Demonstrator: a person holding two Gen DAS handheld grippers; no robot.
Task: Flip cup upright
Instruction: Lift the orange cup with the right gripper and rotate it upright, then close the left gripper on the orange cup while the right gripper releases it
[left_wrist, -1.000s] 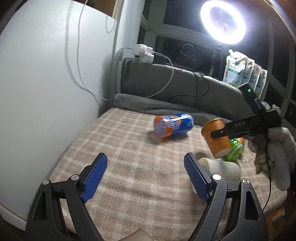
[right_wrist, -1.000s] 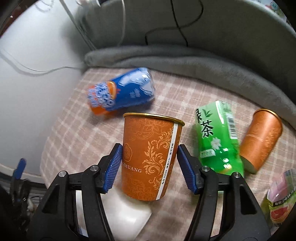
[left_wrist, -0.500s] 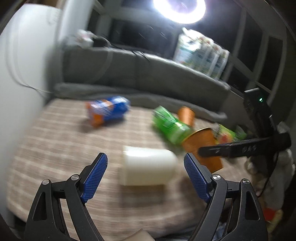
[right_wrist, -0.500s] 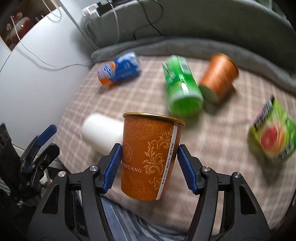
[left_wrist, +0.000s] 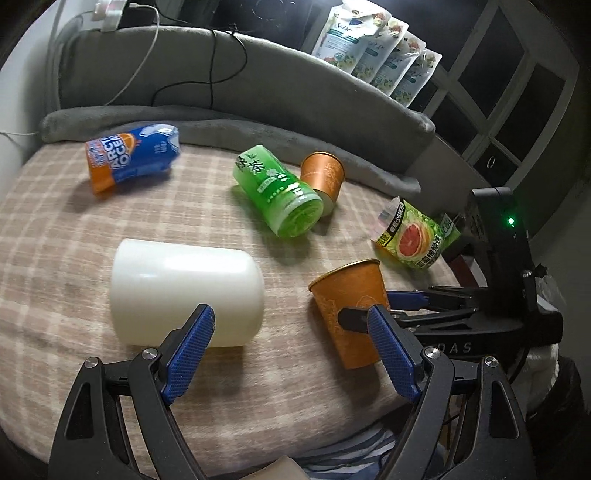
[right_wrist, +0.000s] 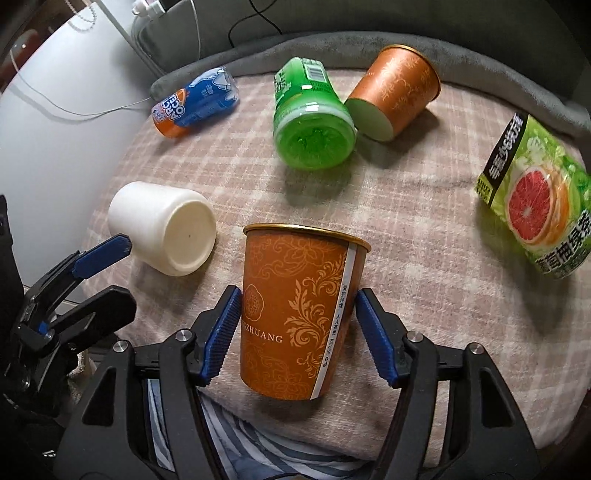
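Since 1 second ago the left hand-held gripper (left_wrist: 291, 352) has swung from the blue can toward the near edge of the bed, and the orange cup (right_wrist: 299, 314) held by the right hand-held gripper (right_wrist: 297, 328) has come nearer that edge.

The right hand-held gripper is clamped on the orange cup, 1 blue pad on each side of its lower wall. The cup's long axis is close to vertical, gold rim up and base down, tilted a little in the left wrist view (left_wrist: 349, 312); whether the base touches the plaid blanket (right_wrist: 424, 229) cannot be told.

The left hand-held gripper is spread wide and grips nothing. Just past its left finger lies a white cup (left_wrist: 184, 291) on its side, its flat base facing the right wrist camera (right_wrist: 164, 227).

Farther back, a green bottle (left_wrist: 277, 190) lies on its side, touching a second orange cup (left_wrist: 325, 177), also on its side with its base toward the cameras. A blue-and-orange can (left_wrist: 131, 160) lies near the grey bolster (left_wrist: 258, 129). A grapefruit drink carton (left_wrist: 415, 236) lies at the right. What any container holds cannot be seen.
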